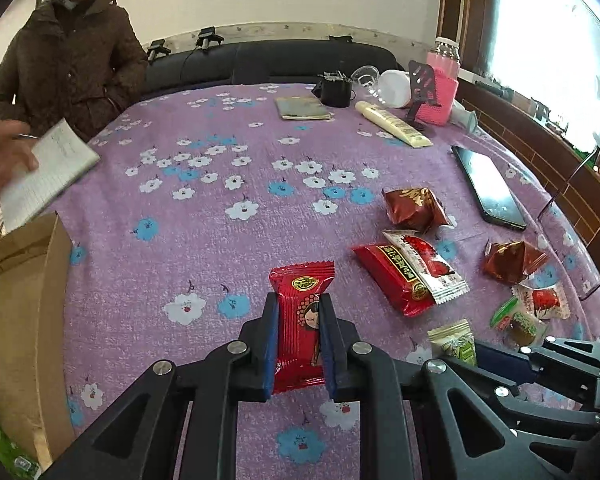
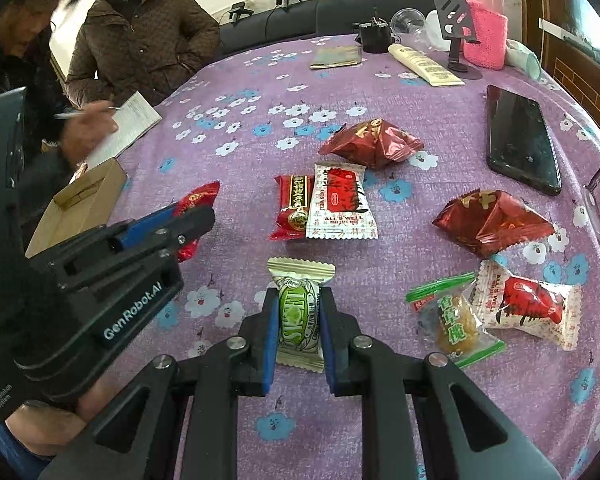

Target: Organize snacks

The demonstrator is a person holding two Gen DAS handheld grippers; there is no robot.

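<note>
My left gripper (image 1: 299, 304) is shut on a red snack packet (image 1: 300, 320) with a cartoon face, held above the purple flowered tablecloth (image 1: 220, 208). My right gripper (image 2: 299, 298) is shut on a green and cream snack packet (image 2: 299, 312). The left gripper (image 2: 196, 216) and its red packet (image 2: 198, 200) also show in the right wrist view. Loose snacks lie to the right: a red bar packet (image 2: 294, 206) under a white and red packet (image 2: 340, 202), two dark red pouches (image 2: 374, 142) (image 2: 494, 222), a clear green-edged packet (image 2: 454, 322) and another white and red packet (image 2: 528, 306).
An open cardboard box (image 1: 28, 304) stands at the table's left edge. A black phone (image 2: 522, 138) lies right of the snacks. A tube, a booklet, a pink bottle and a phone stand sit at the far side. Two people stand at the left, one writing in a notebook (image 2: 126, 128).
</note>
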